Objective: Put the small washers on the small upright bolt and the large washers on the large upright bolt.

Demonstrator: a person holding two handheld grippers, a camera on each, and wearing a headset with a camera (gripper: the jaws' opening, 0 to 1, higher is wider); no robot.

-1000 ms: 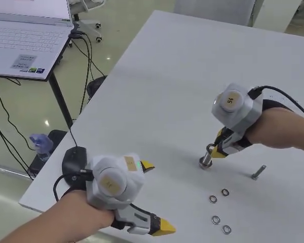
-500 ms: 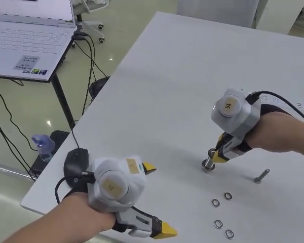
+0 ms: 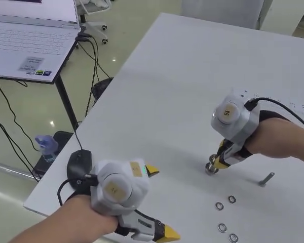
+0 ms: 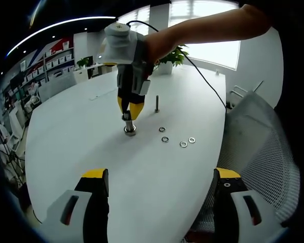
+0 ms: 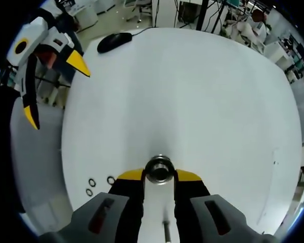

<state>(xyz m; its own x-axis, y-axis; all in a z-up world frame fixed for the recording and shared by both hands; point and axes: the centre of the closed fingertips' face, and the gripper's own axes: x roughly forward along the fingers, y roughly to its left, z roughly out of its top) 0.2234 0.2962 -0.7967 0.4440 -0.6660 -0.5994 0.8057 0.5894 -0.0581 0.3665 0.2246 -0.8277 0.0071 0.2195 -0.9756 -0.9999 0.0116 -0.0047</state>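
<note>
The large upright bolt (image 3: pixel 211 167) stands on the white table (image 3: pixel 182 91). My right gripper (image 3: pixel 220 162) is right at its top, shut on a large washer (image 5: pixel 159 169) that sits over the bolt's tip. The left gripper view shows that gripper (image 4: pixel 130 110) above the large bolt (image 4: pixel 129 130). The small bolt (image 3: pixel 267 178) stands to the right. Several small washers (image 3: pixel 225 215) lie in front of the bolts on the table. My left gripper (image 3: pixel 161 202) hovers open at the near left edge, empty, well apart from the bolts.
A black mouse (image 3: pixel 80 164) lies at the table's near left corner with its cable running off the edge. A white laptop (image 3: pixel 25 40) sits on a side stand to the left. The table edge runs close under my left gripper.
The head camera has shifted a little. My right gripper has come down closer onto the large bolt with the washer. My left gripper has stayed open in place.
</note>
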